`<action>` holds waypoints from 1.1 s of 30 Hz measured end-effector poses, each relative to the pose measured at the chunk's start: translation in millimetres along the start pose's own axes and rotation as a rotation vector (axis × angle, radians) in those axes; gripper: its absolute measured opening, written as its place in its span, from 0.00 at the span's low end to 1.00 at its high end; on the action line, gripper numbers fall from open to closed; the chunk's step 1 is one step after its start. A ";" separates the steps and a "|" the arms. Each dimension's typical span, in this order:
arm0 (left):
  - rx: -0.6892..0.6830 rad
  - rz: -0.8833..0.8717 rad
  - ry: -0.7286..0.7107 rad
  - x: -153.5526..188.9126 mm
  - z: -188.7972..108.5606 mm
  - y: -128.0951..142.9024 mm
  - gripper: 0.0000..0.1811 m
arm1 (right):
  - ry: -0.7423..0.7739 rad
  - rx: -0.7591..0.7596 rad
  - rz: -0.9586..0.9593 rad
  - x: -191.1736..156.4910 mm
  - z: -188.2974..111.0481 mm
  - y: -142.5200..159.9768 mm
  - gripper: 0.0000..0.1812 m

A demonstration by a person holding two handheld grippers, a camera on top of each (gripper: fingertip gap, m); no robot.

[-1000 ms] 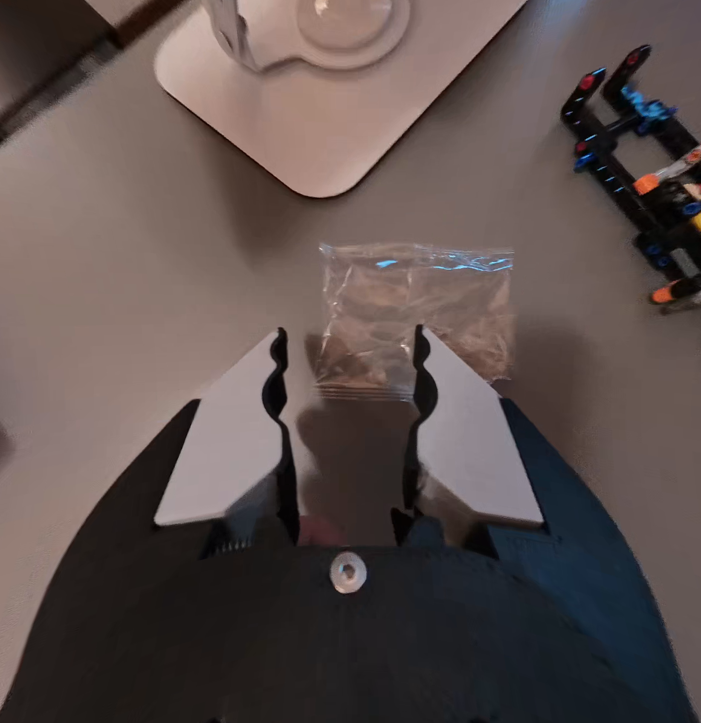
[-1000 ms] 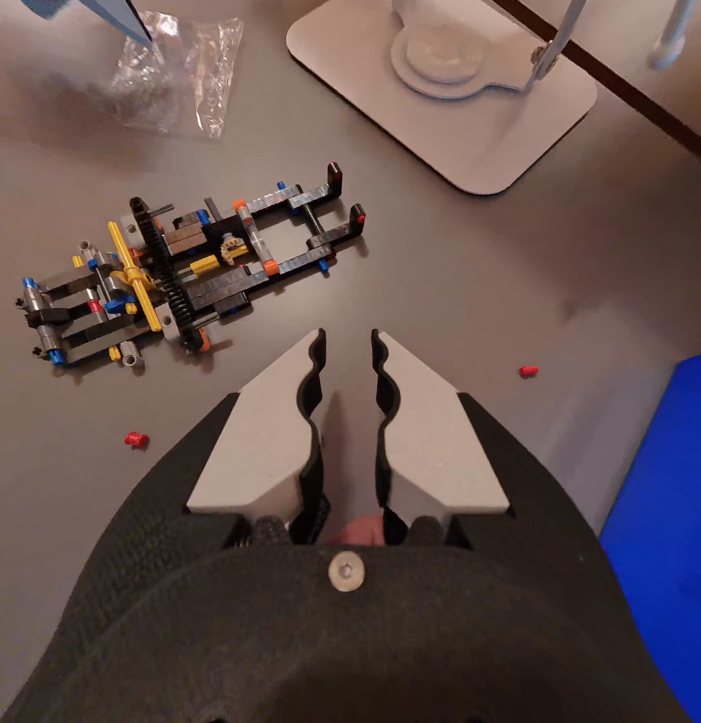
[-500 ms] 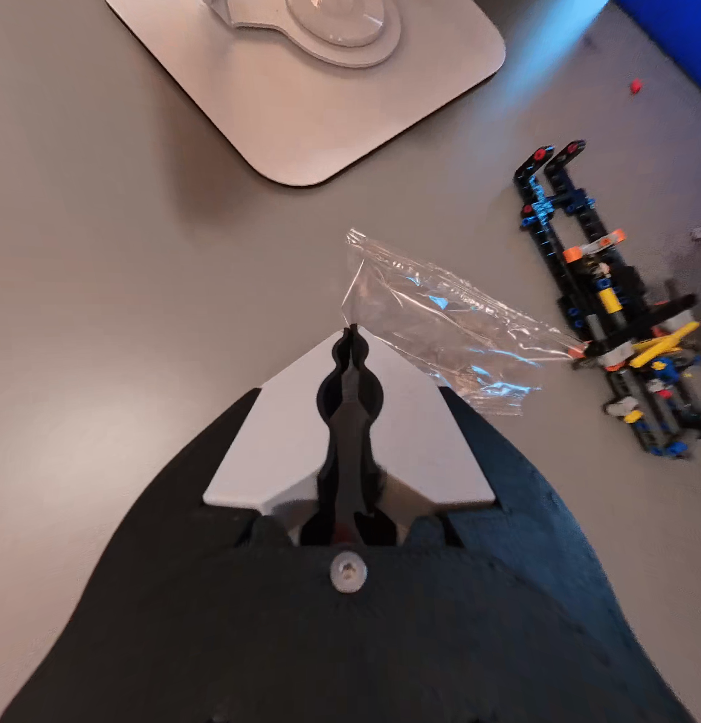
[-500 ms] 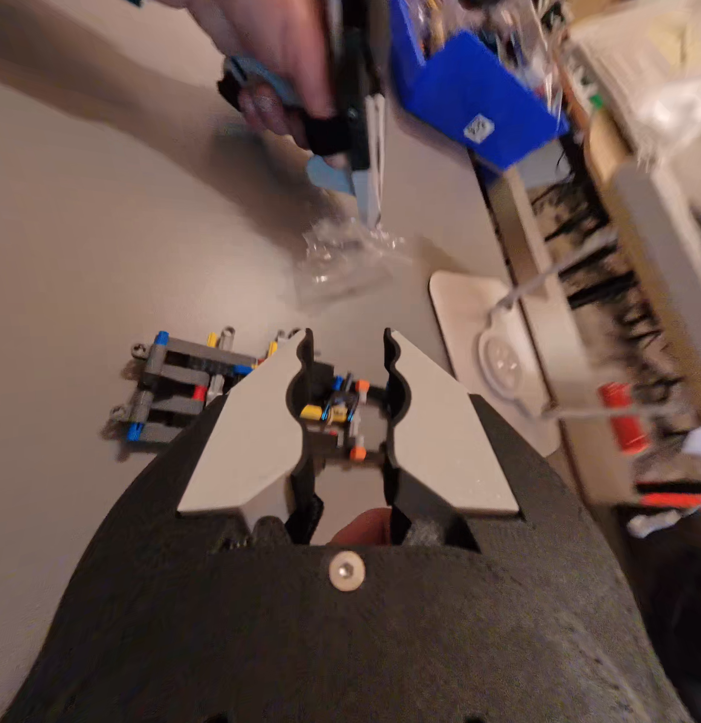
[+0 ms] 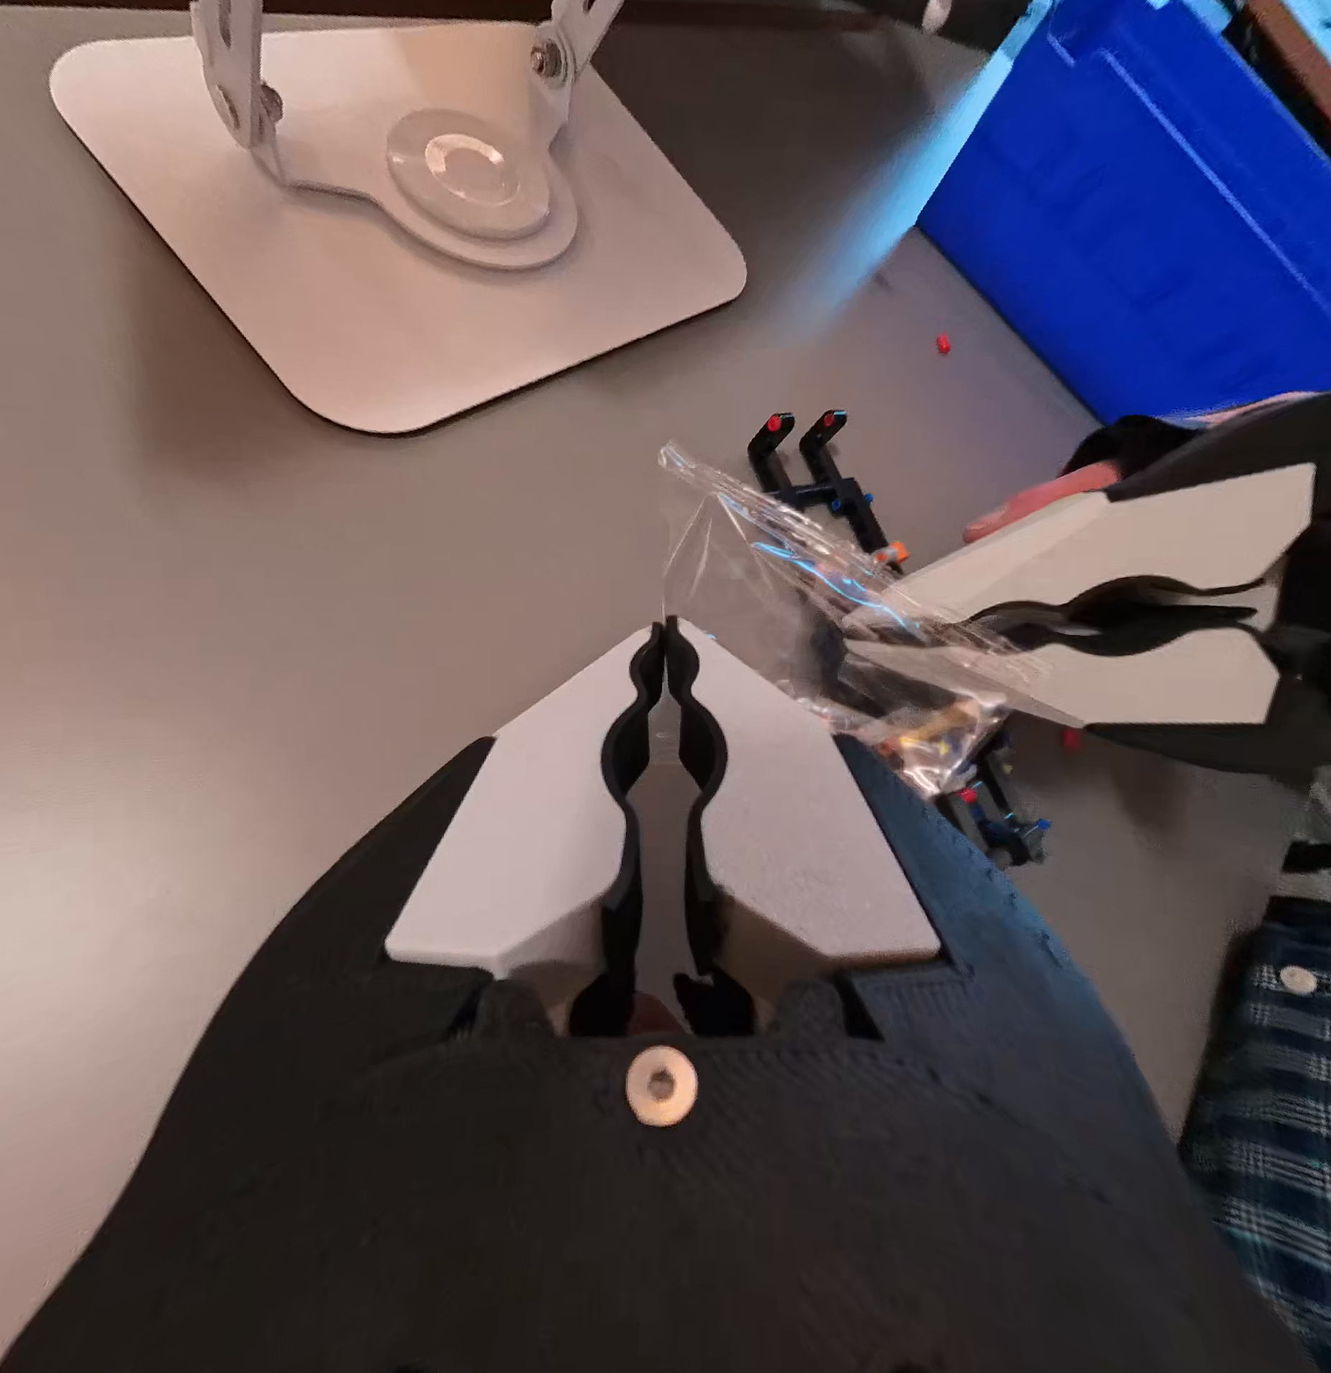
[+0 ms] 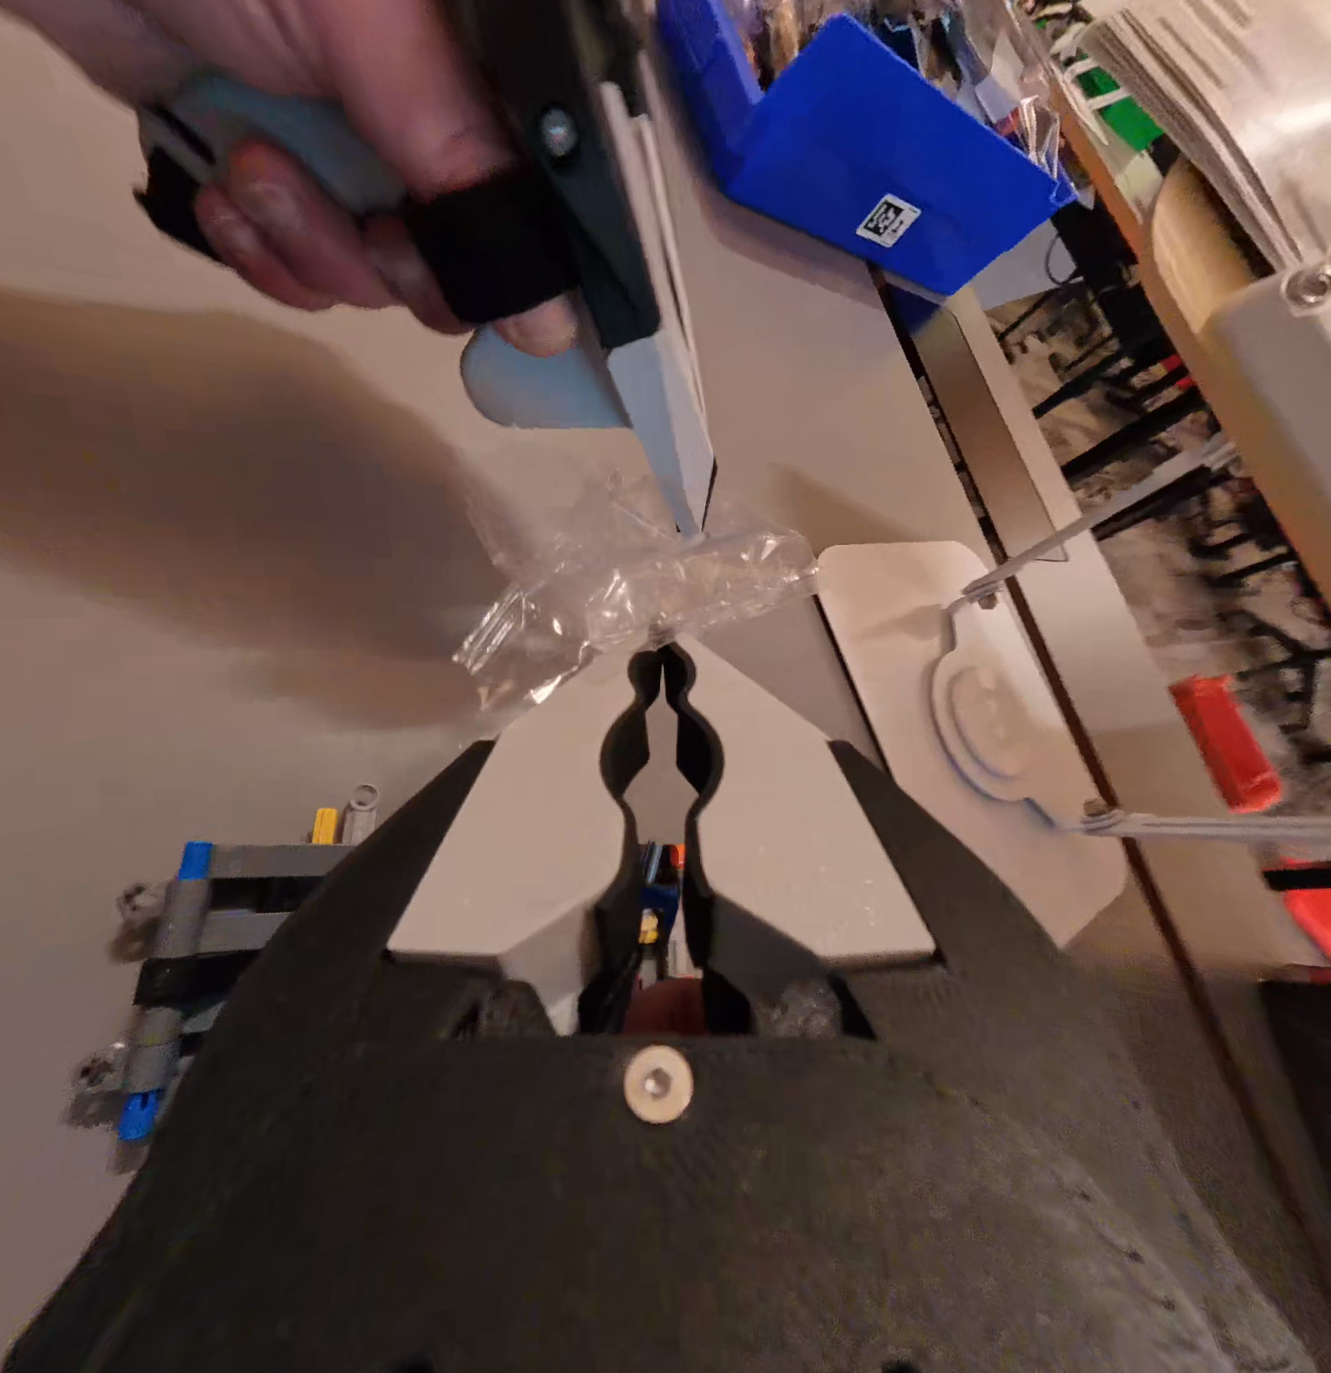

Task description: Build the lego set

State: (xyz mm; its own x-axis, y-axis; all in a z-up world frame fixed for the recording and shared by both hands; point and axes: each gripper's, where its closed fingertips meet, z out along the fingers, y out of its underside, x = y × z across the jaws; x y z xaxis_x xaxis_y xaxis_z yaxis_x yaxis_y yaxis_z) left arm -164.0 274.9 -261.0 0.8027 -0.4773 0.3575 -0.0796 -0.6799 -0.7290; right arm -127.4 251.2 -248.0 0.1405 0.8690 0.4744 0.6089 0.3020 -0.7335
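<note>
Grey tabletop (image 5: 291,594) below: my left gripper (image 5: 664,631) has lifted the crinkled clear plastic bag (image 5: 788,587), my right gripper (image 6: 662,654) newly clamped opposite; tearing comes next, I judge.

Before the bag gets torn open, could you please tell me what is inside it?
Through the clear plastic bag, held by both grippers, only the lego chassis on the table behind shows. The crumpled film hides any pieces inside.
</note>
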 end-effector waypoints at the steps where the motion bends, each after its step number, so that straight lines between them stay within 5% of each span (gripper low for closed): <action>1: 0.017 -0.012 0.010 2.5 -0.8 -0.9 0.00 | -0.012 0.028 0.050 3.1 -2.3 -2.1 0.00; 10: 0.147 -0.024 0.150 27.6 -20.3 -8.3 0.02 | -0.228 0.164 0.433 22.3 -25.7 -14.1 0.00; 20: 0.333 0.322 0.100 44.2 -65.2 -23.7 0.28 | -0.451 0.266 0.777 29.5 -37.5 -20.2 0.00; 27: 0.161 0.809 0.005 71.3 -47.6 -22.9 0.35 | -0.561 0.115 0.456 1.3 -40.2 -23.0 0.00; 33: -0.080 0.911 0.109 77.3 -24.4 3.2 0.13 | -0.643 0.022 0.204 -5.5 -49.1 -40.5 0.00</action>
State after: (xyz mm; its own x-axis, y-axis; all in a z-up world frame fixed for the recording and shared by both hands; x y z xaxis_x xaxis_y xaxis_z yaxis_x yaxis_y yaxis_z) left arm -116.7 222.3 -221.4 0.3498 -0.8944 -0.2789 -0.6974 -0.0497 -0.7150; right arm -114.5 214.9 -197.0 -0.2460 0.9678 -0.0539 0.6022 0.1090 -0.7909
